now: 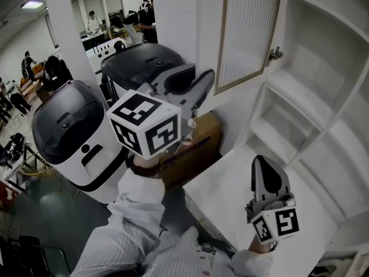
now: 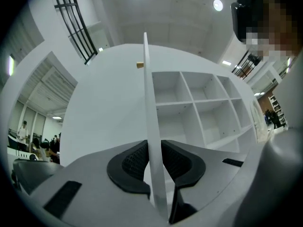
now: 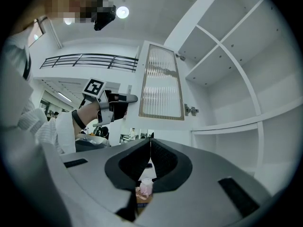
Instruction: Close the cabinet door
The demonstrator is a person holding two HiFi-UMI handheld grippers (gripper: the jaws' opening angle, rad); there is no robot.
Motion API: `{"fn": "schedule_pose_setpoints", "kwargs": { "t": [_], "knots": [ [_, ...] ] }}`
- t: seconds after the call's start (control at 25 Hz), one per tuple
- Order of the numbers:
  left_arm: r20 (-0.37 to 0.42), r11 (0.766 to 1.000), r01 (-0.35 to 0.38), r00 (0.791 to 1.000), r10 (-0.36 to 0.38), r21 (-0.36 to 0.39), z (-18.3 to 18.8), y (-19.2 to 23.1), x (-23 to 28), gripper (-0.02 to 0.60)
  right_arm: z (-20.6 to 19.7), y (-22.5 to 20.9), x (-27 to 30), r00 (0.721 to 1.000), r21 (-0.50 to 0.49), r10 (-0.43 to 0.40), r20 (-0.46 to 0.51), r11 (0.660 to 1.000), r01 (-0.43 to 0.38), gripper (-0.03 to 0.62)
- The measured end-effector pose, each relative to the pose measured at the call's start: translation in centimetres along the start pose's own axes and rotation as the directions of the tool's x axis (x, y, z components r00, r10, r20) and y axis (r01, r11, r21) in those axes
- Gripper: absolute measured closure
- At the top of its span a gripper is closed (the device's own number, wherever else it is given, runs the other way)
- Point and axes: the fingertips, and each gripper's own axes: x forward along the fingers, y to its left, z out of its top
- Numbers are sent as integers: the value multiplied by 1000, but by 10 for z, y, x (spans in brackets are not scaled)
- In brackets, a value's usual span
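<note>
The cabinet door (image 1: 249, 34), a framed panel of ribbed glass, stands open, swung out from the white cabinet (image 1: 323, 56) on a metal hinge (image 1: 275, 54), and it is to the left of the open shelves. The left tongs (image 2: 154, 156) is raised to the free edge of this door, near its lower part. In the left gripper view the thin white edge runs straight up between the two black pads (image 2: 135, 161), and both pads lie against it, so the tongs is closed on the door. The right tongs (image 3: 150, 148) is lower, above the white worktop (image 1: 230, 192) in front of the shelves. Its jaws are together at the tips and they hold nothing. A brown cardboard box (image 1: 199, 144) stands under the left hand, just beside the worktop's edge. To the left of it there are two rounded white and black machines (image 1: 75, 137) on the floor, and some people are far behind them in the hall.
</note>
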Motion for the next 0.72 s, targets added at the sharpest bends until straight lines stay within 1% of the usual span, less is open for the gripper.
{"fn": "schedule_pose_setpoints", "kwargs": {
  "t": [0.12, 0.28, 0.52, 0.72],
  "knots": [
    [16, 999, 23, 1000, -22, -37, 0, -2, 0, 499, -5, 1, 3, 1000, 5, -9, -12, 1000, 9, 580],
    [34, 998, 32, 999, -30, -51, 2, -8, -2, 502, -11, 2, 5, 999, 4, -21, -39, 1000, 21, 580],
    [45, 998, 17, 999, -14, -52, 4, -17, -4, 503, -13, -4, 2, 999, 2, -21, -49, 1000, 21, 580],
    [56, 999, -18, 998, 19, -34, 6, -43, -1, 502, -10, -15, -11, 1000, 1, 5, -28, 1000, -5, 580]
  ]
}}
